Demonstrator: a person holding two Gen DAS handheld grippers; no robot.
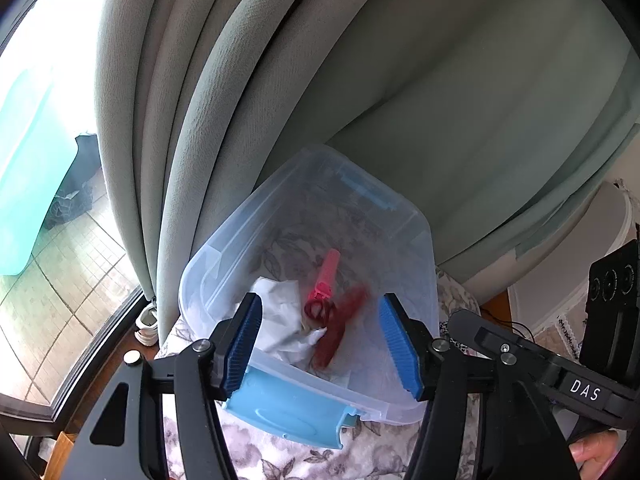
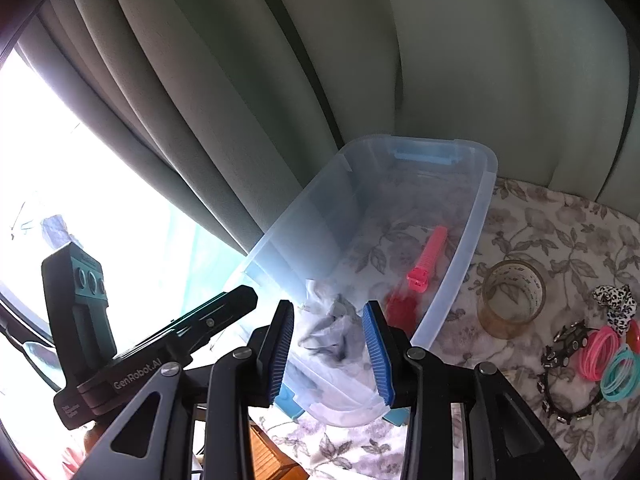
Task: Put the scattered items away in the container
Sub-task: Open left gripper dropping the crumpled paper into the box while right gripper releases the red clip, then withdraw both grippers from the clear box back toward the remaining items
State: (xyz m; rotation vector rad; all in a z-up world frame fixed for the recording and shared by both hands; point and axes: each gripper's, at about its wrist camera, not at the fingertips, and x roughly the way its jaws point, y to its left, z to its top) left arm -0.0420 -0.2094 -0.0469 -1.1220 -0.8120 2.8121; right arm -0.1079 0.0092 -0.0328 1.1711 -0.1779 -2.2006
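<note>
A clear plastic bin (image 1: 416, 248) (image 2: 476, 216) with blue latches stands on a floral tablecloth. Inside lie crumpled white tissue (image 1: 284, 320) (image 2: 332, 324), a pink comb-like clip (image 1: 326, 274) (image 2: 430, 256) and red hair ties (image 1: 340, 320) (image 2: 400, 308). My left gripper (image 1: 320, 344) is open and empty above the bin's near end. My right gripper (image 2: 330, 348) is open and empty over the bin's near rim. On the cloth right of the bin lie a tape roll (image 2: 514, 298), pink bangles (image 2: 598, 352), teal bangles (image 2: 620, 374), a studded black band (image 2: 560, 360) and a leopard scrunchie (image 2: 616, 304).
Grey-green curtains (image 1: 248, 100) (image 2: 280, 80) hang right behind the bin. A bright window (image 1: 44, 160) is at the left. The other hand-held gripper shows at the right edge of the left wrist view (image 1: 560, 368) and at the left of the right wrist view (image 2: 120, 344).
</note>
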